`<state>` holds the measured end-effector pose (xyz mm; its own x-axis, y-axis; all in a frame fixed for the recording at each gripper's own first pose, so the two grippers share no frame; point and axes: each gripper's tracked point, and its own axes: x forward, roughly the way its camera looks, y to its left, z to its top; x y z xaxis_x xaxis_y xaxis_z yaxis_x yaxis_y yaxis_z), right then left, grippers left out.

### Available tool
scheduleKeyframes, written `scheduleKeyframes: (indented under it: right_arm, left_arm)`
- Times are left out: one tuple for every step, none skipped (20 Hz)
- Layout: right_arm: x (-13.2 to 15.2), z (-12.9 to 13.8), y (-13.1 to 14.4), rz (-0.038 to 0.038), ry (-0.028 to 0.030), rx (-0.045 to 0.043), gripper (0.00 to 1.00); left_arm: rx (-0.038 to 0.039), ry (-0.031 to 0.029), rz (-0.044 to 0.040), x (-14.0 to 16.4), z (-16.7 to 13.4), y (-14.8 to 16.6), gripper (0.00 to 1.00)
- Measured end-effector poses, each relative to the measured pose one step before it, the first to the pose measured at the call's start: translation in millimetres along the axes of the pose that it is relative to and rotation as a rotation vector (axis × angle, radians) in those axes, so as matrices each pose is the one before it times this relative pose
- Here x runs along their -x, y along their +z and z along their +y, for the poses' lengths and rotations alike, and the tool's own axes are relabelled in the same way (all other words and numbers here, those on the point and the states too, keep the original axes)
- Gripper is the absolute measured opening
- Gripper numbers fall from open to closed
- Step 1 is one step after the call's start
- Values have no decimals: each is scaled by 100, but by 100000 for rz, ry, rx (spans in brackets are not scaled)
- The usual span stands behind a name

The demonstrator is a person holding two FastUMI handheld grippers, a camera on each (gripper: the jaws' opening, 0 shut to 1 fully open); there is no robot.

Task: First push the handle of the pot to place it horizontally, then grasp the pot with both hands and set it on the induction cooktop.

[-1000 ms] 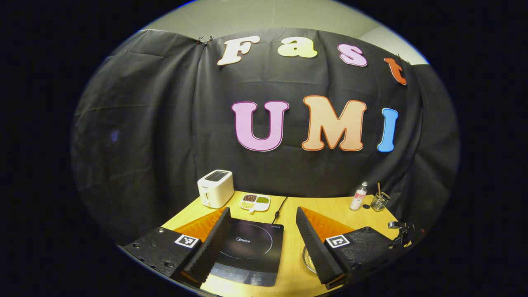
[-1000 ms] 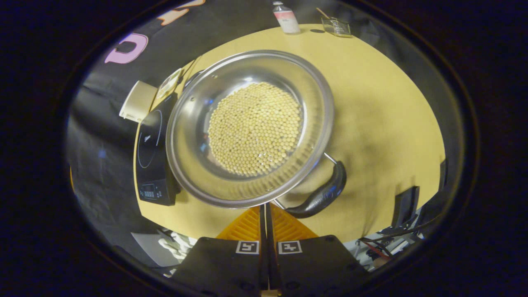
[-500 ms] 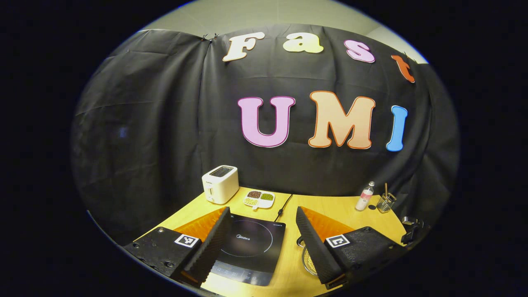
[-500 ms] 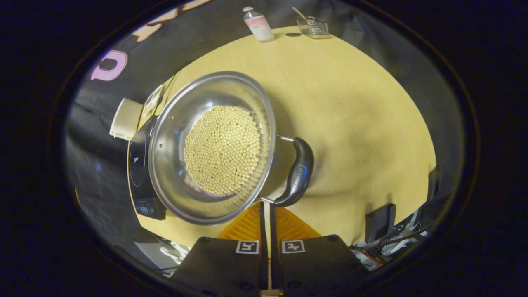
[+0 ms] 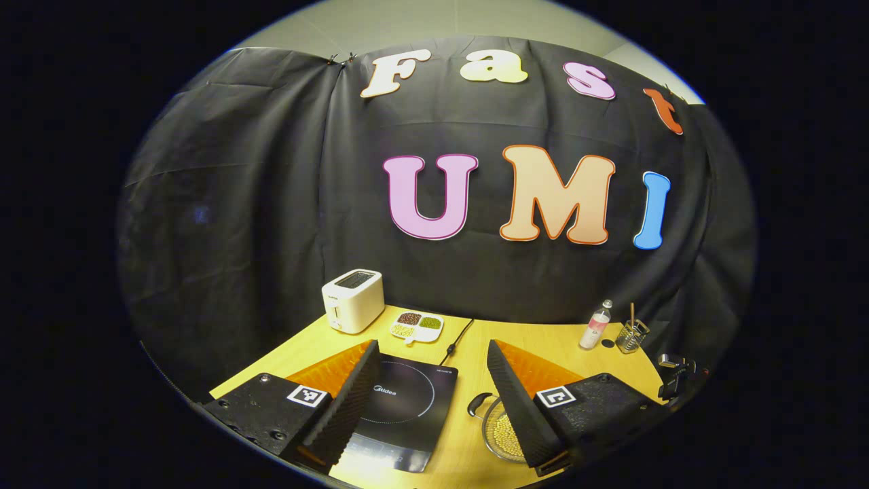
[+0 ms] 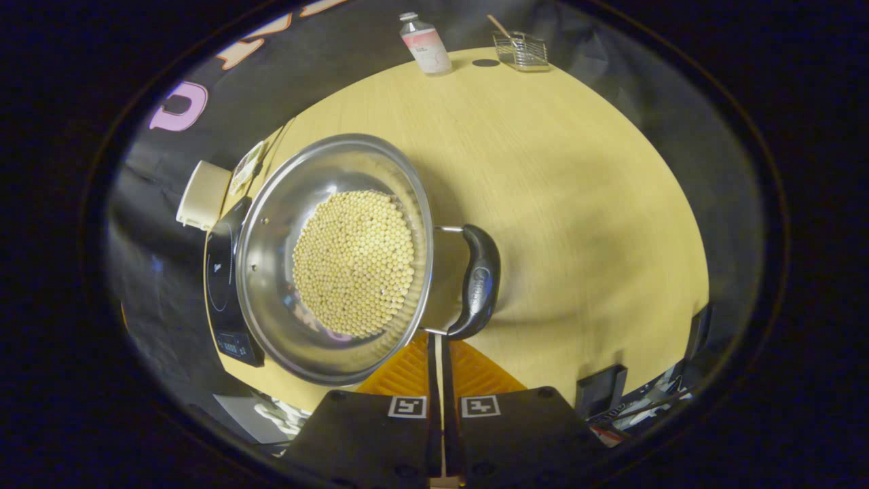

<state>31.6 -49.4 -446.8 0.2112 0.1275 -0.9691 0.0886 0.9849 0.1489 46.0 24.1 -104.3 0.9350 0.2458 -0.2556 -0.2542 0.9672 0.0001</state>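
In the right gripper view a steel pot full of pale round beans sits on the yellow table, beside the black induction cooktop. Its black side handle points away from the cooktop. My right gripper is shut with nothing between its fingers, its tips just below the pot's rim and the handle's near end. In the left gripper view my left gripper hangs open above the table, with the cooktop between its fingers. The pot and its other handle peek out beside the right finger.
A white toaster and a divided dish of beans stand behind the cooktop, whose cord runs to the wall. A small bottle and a wire holder stand at the far table edge. Bare tabletop lies beyond the handle.
The pot has turned: its handle swung from the lower right up to the side, and the pot now sits left of centre in the right gripper view. More of it shows in the left gripper view.
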Motion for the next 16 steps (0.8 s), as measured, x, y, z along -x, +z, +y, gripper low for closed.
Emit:
scheduleKeyframes:
  right_arm:
    - [-33, -188, 530, -545, -367, 682, 5]
    - [-72, -78, 357, -45, -59, 349, 4]
    - [-37, -111, 356, -68, 370, 132, 4]
    - [17, -60, 150, 118, 511, 18, 4]
    - [-53, -44, 260, -45, 584, 106, 4]
    - [-41, -109, 147, -48, 433, 131, 4]
    - [-33, -78, 276, -78, 238, 412, 4]
    - [-31, -102, 318, -229, 124, 441, 4]
    - [-41, -70, 331, -68, -35, 425, 0]
    - [-49, -34, 221, -30, 7, 549, 0]
    - [8, -76, 314, -271, 5, 518, 4]
    - [-65, -74, 249, -211, 53, 399, 0]
    - [-88, -69, 315, -75, 47, 131, 0]
    - [-1, -31, 195, -69, 18, 72, 0]
    - [-25, -61, 227, -111, 36, 34, 4]
    - [-95, -21, 173, -99, 95, 255, 4]
  left_arm:
    - [-368, -89, 1176, -226, -343, -379, 96]
    - [-413, -78, 428, -303, -286, -211, 97]
    - [-43, -121, 54, -196, -316, 114, 94]
    - [81, -138, -331, -212, -377, 111, 97]
    - [-175, 20, -238, -100, -321, 25, 94]
    - [-479, 20, -79, -23, -280, 40, 96]
    - [-693, 219, 48, 7, -298, -57, 97]
    - [-685, 224, -62, 154, -140, 64, 94]
    - [-538, 298, -358, 108, -37, -12, 97]
    - [-288, 323, -63, 128, -88, 89, 97]
    - [-146, 380, 351, 97, -195, -185, 96]
    - [-70, 302, 309, 163, -85, -52, 96]
    - [-143, 385, 27, 86, 44, -94, 96]
    - [-350, 397, 404, 86, 45, -118, 96]
    - [-564, 302, 769, -9, -6, -411, 93]
    - [-490, 393, 472, 54, 131, -133, 93]
